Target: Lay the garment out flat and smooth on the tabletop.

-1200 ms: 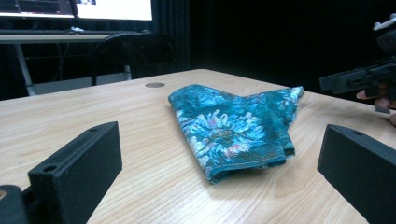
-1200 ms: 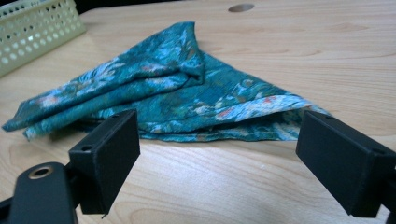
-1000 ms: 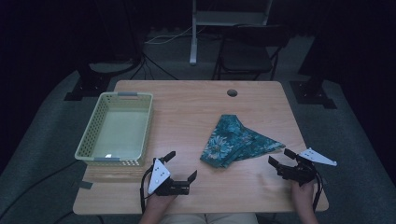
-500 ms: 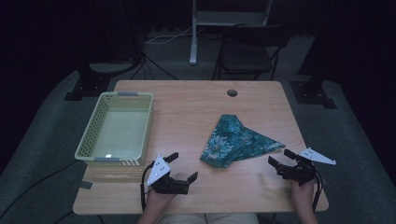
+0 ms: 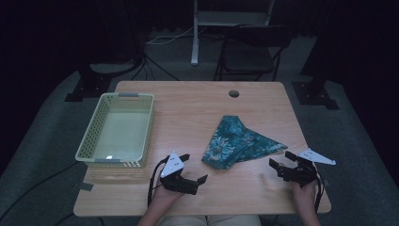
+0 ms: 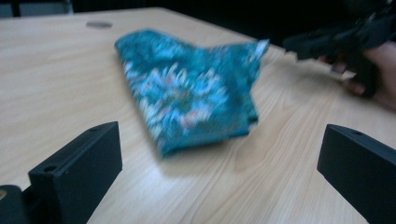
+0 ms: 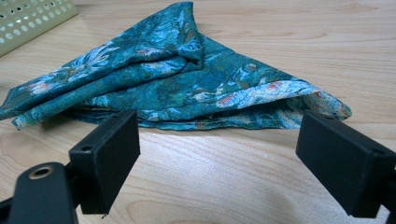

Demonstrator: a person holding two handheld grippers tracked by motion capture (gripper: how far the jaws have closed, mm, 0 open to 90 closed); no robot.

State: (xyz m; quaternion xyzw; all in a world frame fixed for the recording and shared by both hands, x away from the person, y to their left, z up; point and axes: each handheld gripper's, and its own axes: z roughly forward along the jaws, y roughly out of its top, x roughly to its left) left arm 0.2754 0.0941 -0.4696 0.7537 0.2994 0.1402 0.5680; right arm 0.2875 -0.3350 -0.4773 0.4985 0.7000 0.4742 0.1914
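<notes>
- On the table (image 5: 188, 113), both grippers, left (image 5: 194, 174) and right (image 5: 277, 160), are closing in on the teal cloth (image 5: 237, 141), fingers spread wide, grasping nothing.
- Next up, I'm guessing: pinching opposite edges.

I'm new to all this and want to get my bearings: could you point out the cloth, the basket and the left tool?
cloth (image 5: 237, 141), high view, on its patterned middle.
basket (image 5: 151, 123), high view, on its right rim.
left tool (image 5: 194, 168), high view, midway between its two spread tips.
</notes>
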